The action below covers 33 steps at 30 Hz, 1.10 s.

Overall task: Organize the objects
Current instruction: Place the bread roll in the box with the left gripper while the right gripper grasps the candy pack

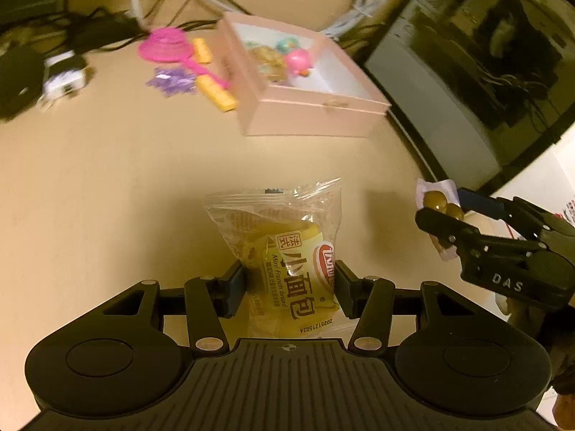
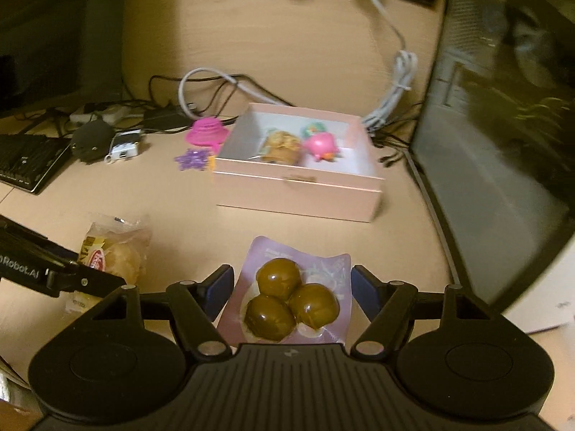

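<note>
My left gripper (image 1: 290, 280) is shut on a clear and yellow mini French bread packet (image 1: 287, 251), held above the beige table; the packet also shows in the right wrist view (image 2: 115, 255). My right gripper (image 2: 290, 287) is shut on a pale purple packet with three brown balls (image 2: 291, 305); it also shows in the left wrist view (image 1: 438, 212). An open pink box (image 2: 298, 194) stands ahead, holding a pink toy (image 2: 321, 147), a wrapped pastry (image 2: 282, 147) and a teal item (image 2: 312, 129). The box also shows in the left wrist view (image 1: 316, 111).
Left of the box lie a pink hat-shaped toy (image 2: 206, 133), a purple snowflake piece (image 2: 192, 160) and yellow blocks (image 1: 219, 93). Cables (image 2: 222, 82), a white adapter (image 2: 124, 147) and a keyboard (image 2: 25, 165) crowd the back left. A dark case (image 2: 503, 143) stands right.
</note>
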### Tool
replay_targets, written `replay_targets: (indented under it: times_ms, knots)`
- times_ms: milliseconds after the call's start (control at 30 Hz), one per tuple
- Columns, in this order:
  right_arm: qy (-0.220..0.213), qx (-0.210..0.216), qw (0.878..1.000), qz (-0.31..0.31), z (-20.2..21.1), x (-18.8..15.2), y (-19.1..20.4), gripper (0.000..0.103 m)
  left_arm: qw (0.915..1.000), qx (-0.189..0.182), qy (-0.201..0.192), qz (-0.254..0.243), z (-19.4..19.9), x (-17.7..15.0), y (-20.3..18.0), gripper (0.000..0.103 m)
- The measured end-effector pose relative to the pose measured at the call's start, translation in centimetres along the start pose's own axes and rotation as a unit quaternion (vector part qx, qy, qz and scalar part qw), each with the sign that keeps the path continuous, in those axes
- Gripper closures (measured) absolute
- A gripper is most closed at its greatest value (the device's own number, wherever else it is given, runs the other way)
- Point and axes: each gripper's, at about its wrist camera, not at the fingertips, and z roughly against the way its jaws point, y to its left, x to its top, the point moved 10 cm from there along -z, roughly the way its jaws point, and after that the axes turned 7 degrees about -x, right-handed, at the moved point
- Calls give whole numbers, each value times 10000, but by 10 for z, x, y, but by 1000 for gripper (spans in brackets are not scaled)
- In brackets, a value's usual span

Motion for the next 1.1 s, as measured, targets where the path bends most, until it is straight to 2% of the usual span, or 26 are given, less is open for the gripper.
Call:
replay_targets:
  times_ms: [100,167,367,533,600,667,700,867,1000,1100]
  knots:
    - [-47,6,9999,-128,8,-5,-12,31,9999,-42,-86,-65,0,14,-10,47]
    - [-73,48,9998,-193,11,-7,-18,31,9996,-78,-249,-84,0,35,-18,47]
    - [-199,191,9991,-324,13,-7,-30,31,9950,67,-890,-447,-12,123,-49,47]
    - [-285,198,9980,-537,12,-8,-46,31,9900,81,-1258,-631,-57,201,-70,46]
    - [-292,211,9975,-600,10,-8,-52,31,9898,359,-1138,-782,-87,217,-69,46]
    - [-306,206,9975,-598,7,-8,-58,31,9896,767,-913,-801,-115,221,-61,47]
    - [-330,214,9974,-603,6,-8,-61,31,9895,839,-879,-776,-122,221,-60,48]
    - [-335,253,9966,-709,-2,-5,-72,31,9896,849,-776,-869,-126,212,-64,48]
    - [-363,320,9966,-661,-12,10,-70,31,9904,683,-965,-721,-94,191,-53,48]
    - [-594,396,9959,-562,-21,41,-66,31,9868,836,-1244,-606,-58,162,-30,48]
